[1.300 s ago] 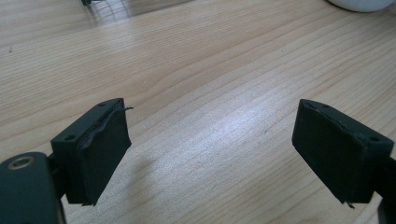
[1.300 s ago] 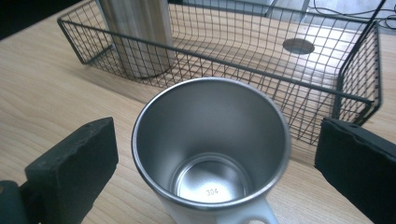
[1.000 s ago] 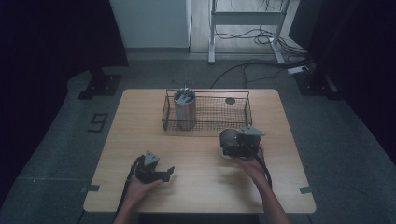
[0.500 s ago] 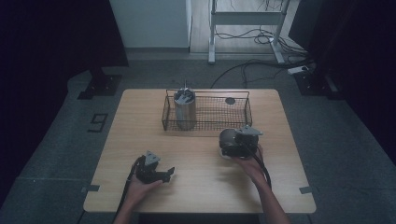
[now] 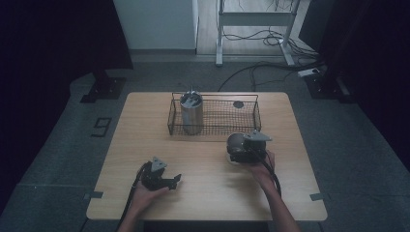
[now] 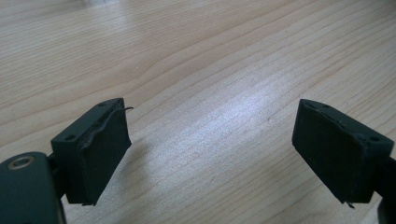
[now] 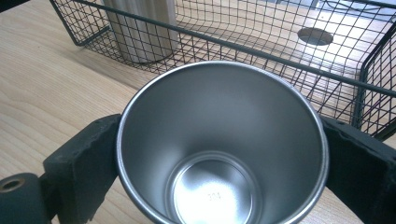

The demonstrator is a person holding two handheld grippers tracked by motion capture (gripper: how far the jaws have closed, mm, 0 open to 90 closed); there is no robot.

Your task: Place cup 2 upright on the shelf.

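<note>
A steel cup (image 7: 219, 186) stands upright on the wooden table (image 5: 145, 125), just in front of the wire basket (image 5: 215, 132). My right gripper (image 7: 219, 140) has just been closing its jaws, and both black pads (image 7: 88, 158) now lie against the cup's sides below the rim. From above, the right gripper (image 5: 238, 149) sits over the cup (image 5: 235, 140) at the table's right middle. Near the front left my left gripper (image 5: 177, 180) rests low and open; its jaws (image 6: 210, 140) hold nothing, with bare wood between them.
The wire basket (image 7: 261, 49) holds a tall ribbed metal canister (image 5: 192, 115) at its left end and a dark round disc (image 5: 238, 104) at its back right. The canister (image 7: 140, 32) stands behind the basket's near wall, which is close ahead of the cup.
Both hands and grippers stay where they were. No motion of the cup or the basket is visible from above.
</note>
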